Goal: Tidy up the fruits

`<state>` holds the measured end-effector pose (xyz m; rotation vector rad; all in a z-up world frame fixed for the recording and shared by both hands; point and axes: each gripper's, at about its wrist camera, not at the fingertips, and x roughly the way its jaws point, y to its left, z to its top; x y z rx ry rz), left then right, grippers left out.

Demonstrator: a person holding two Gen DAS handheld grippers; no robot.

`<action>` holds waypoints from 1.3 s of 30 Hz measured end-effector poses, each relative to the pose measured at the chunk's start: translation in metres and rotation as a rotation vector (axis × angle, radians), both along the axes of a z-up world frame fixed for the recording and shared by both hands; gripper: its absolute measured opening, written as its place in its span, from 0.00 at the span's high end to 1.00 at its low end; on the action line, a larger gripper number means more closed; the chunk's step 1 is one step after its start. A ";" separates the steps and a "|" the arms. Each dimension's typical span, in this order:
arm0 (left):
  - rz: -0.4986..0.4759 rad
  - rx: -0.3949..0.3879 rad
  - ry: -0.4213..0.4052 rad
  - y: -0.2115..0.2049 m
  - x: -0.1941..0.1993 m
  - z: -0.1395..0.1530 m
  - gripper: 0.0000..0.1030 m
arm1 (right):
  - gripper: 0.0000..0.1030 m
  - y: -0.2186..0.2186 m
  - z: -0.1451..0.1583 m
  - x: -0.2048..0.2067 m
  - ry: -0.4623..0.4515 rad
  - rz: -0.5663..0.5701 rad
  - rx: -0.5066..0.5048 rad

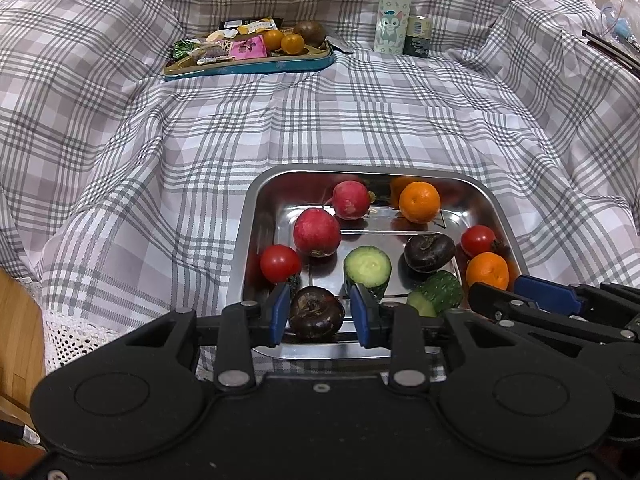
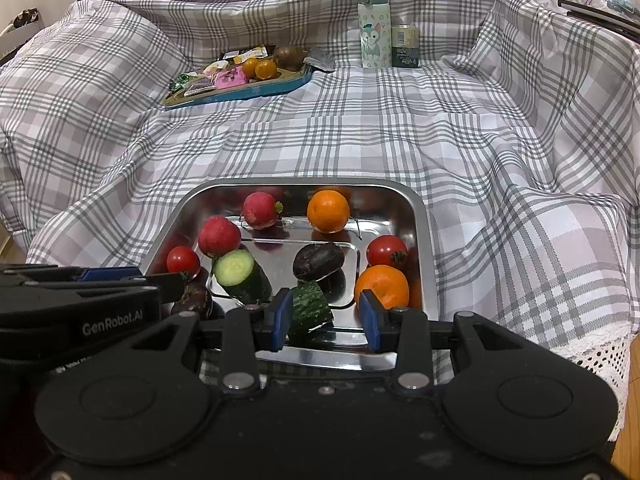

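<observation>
I see a grey-and-white plaid cloth (image 1: 320, 120) draped over everything, rumpled at the far side. On it, far back, stands a pale green flask with a cartoon cat (image 1: 393, 14), a small dark jar (image 1: 418, 36) just beside it. At my lower left, a wooden surface (image 1: 20, 340) shows past the cloth's lace edge (image 1: 76, 332).

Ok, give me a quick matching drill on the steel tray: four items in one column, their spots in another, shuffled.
Items:
1. dark chestnut
2. cucumber chunk
3. orange
4. bottle

Spots:
A. far right corner of the steel tray
B. between the left gripper fingers
C. upright on the cloth, beyond both trays
D. between the right gripper fingers

Pairs: 1-B, 2-D, 3-A, 4-C
</observation>
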<state>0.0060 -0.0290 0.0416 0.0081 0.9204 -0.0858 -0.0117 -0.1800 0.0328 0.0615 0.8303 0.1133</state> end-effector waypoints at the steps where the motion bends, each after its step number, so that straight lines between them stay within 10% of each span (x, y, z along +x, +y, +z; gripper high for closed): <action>1: 0.000 -0.001 0.000 0.000 0.000 0.000 0.59 | 0.63 0.000 0.000 0.000 0.001 0.000 0.001; 39: -0.047 0.079 -0.016 -0.013 -0.001 -0.002 0.59 | 0.63 -0.005 -0.007 0.009 0.067 -0.022 0.007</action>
